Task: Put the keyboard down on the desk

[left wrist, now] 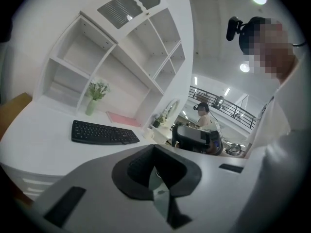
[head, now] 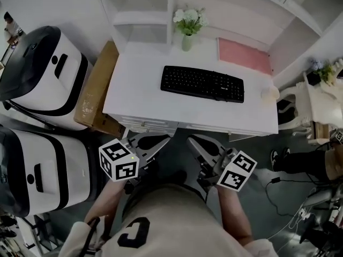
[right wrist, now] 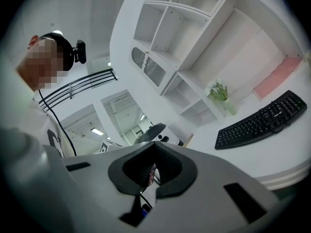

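Keyboard [head: 202, 83] centred on desk [head: 138, 87], left gripper [head: 158, 142], right gripper [head: 199, 142] below edge, fingers [left wrist: 132, 171] closed empty

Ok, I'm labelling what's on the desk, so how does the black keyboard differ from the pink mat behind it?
The keyboard is black and covered in rows of keys, while the pink mat is a plain, smooth sheet. The keyboard looks longer and narrower, the pink mat shorter and deeper. The keyboard sits mid-desk towards the front edge, the pink mat further back and to the right by the shelf wall. Both lie flat on the white desk.
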{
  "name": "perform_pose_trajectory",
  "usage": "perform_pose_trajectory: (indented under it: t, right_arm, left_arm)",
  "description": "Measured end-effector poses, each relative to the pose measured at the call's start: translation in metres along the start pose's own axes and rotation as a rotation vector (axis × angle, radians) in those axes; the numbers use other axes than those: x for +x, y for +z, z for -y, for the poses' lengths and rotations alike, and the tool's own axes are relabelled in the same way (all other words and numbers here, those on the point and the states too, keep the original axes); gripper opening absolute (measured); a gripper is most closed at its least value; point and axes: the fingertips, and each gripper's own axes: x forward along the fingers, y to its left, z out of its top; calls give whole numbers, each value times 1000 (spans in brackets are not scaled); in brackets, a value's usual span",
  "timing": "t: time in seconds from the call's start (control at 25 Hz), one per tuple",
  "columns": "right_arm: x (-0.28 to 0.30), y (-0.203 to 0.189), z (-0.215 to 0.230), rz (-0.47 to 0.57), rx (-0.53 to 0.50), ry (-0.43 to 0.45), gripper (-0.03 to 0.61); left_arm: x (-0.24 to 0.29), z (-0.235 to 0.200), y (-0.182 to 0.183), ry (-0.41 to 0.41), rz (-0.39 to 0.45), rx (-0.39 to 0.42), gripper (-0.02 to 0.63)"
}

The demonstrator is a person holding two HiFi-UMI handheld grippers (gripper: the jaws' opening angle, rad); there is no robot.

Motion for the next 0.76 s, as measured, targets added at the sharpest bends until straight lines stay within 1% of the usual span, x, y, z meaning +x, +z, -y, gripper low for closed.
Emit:
perform_pose_trajectory:
  t: [0.16, 0.32, 0.56, 0.76]
  right_arm:
    - [16, -10, -4, -21, 4, -16, 23]
    - [21, -13, -3, -20, 7, -39, 23]
    - [8, -17, 5, 7, 42, -80, 23]
    - [-7, -15, 10, 23, 58, -92, 23]
  left_arm:
    - [-12, -11, 0, -14, -15, -12, 12]
    - [-8, -14, -2, -51, -42, -12, 12]
    - [6, -8, -9, -95, -95, -6, 12]
    - [18, 1, -17, -95, -134, 1, 12]
